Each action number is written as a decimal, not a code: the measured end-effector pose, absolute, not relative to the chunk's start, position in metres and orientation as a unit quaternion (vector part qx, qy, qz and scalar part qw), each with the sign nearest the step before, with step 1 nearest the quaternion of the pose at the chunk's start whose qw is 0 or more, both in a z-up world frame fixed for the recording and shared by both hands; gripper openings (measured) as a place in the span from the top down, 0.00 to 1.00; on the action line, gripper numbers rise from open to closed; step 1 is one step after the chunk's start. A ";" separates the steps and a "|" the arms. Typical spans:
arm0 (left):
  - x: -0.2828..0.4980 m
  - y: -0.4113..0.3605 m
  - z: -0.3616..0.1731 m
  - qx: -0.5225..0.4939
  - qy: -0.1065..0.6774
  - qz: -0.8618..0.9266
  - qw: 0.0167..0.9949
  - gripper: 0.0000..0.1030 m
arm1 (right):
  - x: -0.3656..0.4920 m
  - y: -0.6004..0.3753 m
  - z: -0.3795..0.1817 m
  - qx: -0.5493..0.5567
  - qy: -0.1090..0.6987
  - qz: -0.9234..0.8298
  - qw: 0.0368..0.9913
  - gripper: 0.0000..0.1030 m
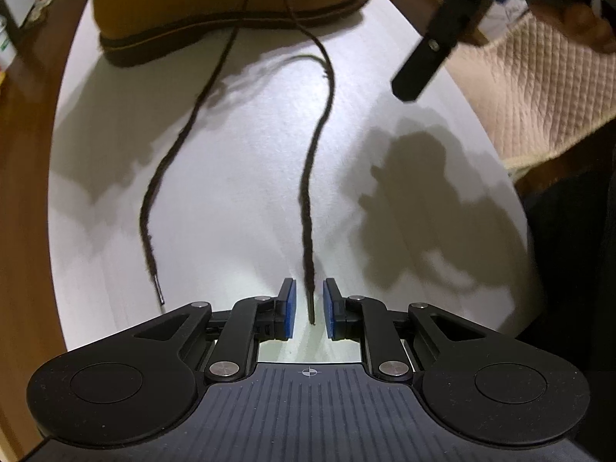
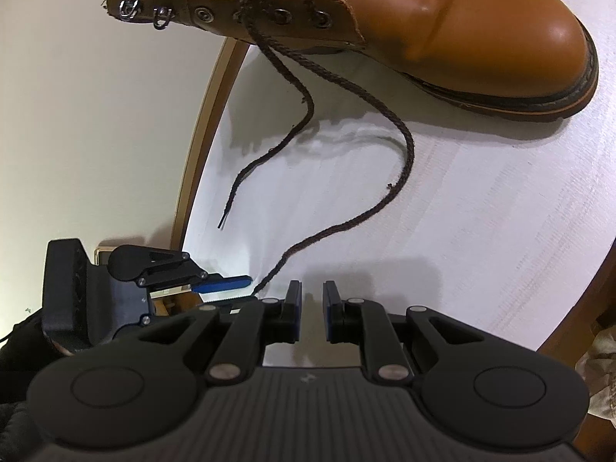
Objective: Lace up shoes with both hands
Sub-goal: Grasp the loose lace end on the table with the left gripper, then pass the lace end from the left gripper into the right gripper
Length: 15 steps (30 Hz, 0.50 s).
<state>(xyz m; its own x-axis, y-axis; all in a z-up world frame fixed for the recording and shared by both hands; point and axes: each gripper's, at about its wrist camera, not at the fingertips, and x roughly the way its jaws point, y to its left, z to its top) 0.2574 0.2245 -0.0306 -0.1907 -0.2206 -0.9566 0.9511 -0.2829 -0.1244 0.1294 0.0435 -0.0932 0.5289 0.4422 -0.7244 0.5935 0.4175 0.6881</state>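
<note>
A brown boot stands on a white table. It sits far out ahead of both grippers. Its dark lace runs through the round holes near the toe. The holes and hooks higher up the boot are bare.

Two loose lace ends hang down from the boot and lie on the table. One lace end runs straight to the left gripper. Its tip lies in the gap between the two blue pads. The pads stand a little apart on each side of the lace and do not press on it. The left gripper has hold of nothing.

The other lace end curves off to the left of that gripper. Its hard tip lies on the table just beside the gripper's left arm.

The right gripper has its pads a little apart too, and nothing is between them. It hangs over bare table. The lace passes just to its left. In the right wrist view, the left gripper shows low on the left, close by, with one blue pad pointing at the lace.

A person's hand holds the right gripper's black body up and to the right of the left gripper. A cream quilted cloth lies beyond the table edge there.
</note>
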 end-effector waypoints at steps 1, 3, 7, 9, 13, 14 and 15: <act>0.255 0.224 -0.031 0.462 0.393 -0.660 0.444 0.88 | 0.130 0.044 -0.094 0.537 0.482 -0.055 0.691 0.86; 0.255 0.222 -0.032 0.473 0.393 -0.652 0.444 0.98 | 0.132 0.044 -0.095 0.537 0.480 -0.055 0.692 0.86; 0.264 0.215 -0.024 0.463 0.398 -0.662 0.435 0.99 | 0.138 0.048 -0.092 0.518 0.480 -0.039 0.707 0.86; 0.273 0.209 -0.010 0.457 0.388 -0.679 0.424 0.99 | 0.145 0.053 -0.085 0.486 0.483 -0.020 0.728 0.86; 0.284 0.196 0.021 0.470 0.330 -0.722 0.387 0.98 | 0.167 0.075 -0.058 0.355 0.480 0.044 0.801 0.86; 0.285 0.193 0.027 0.475 0.316 -0.731 0.375 0.98 | 0.173 0.082 -0.051 0.315 0.477 0.061 0.818 0.86; 0.285 0.190 0.033 0.482 0.300 -0.740 0.361 0.98 | 0.178 0.087 -0.046 0.283 0.474 0.073 0.831 0.86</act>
<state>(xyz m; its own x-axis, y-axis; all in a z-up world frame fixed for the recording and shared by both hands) 0.2854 0.1905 0.0330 -0.2749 -0.2464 -0.9294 0.8236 -0.5591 -0.0954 0.1781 0.0872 -0.0457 0.5406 0.3893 -0.7458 0.1463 0.8295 0.5391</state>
